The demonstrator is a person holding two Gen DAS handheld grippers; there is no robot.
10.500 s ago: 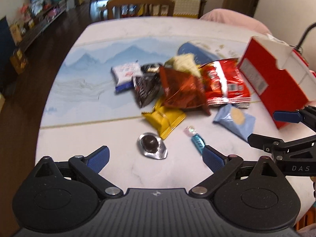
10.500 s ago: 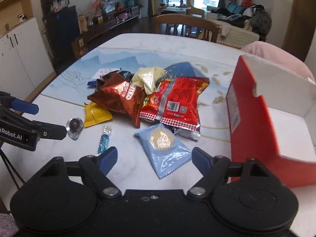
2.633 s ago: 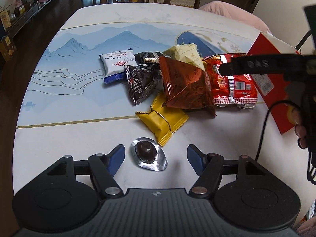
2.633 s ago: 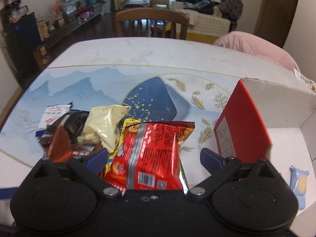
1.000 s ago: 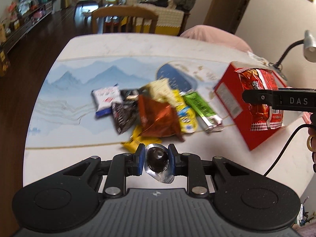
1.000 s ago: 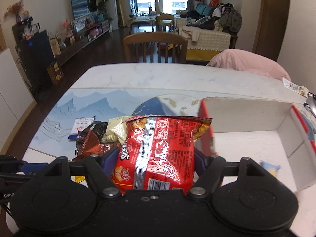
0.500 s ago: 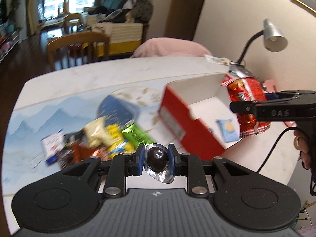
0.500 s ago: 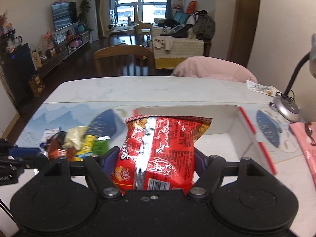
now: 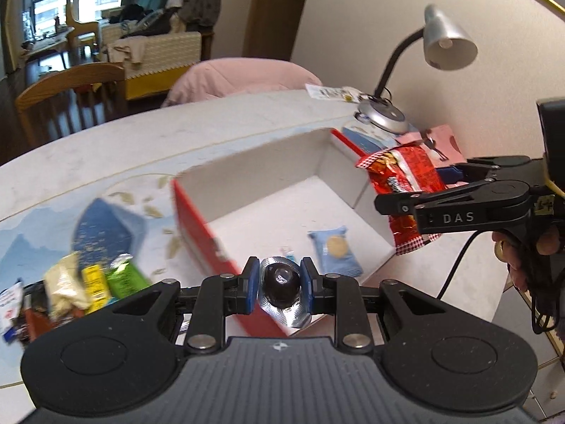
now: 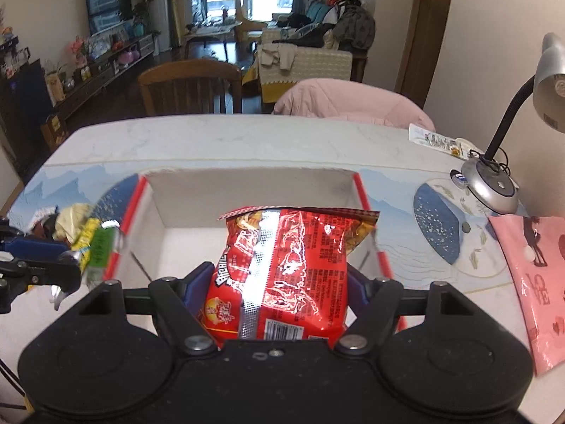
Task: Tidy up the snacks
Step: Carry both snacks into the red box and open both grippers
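Over on the far left of the table (image 9: 247, 120), the loose pile of snacks (image 9: 88, 282) waits: small crinkly packets, all light and limp, best taken by a flat side or a sealed edge.

Next to the pile stands the red box (image 9: 282, 194), white inside, with a blue biscuit packet (image 9: 333, 252) and a small blue candy (image 9: 289, 252) already lying on its floor near the front wall.

Between the pads of my left gripper (image 9: 279, 284) sits a dark round chocolate in a foil cup (image 9: 282, 288), pinched at its two sides above the near wall of the box. I judge it light but fragile; the foil crumples and the smooth ball could slip out, so I squeeze gently across its widest part.

Further right, my right gripper (image 10: 272, 291) clamps a red chip bag (image 10: 293, 268) by its lower half, its top standing up over the right part of the box. It is puffy, slick and nearly weightless; the contents break easily, so gripping low across the sides seems right. I expect it to need a low release or it may tip over the wall.
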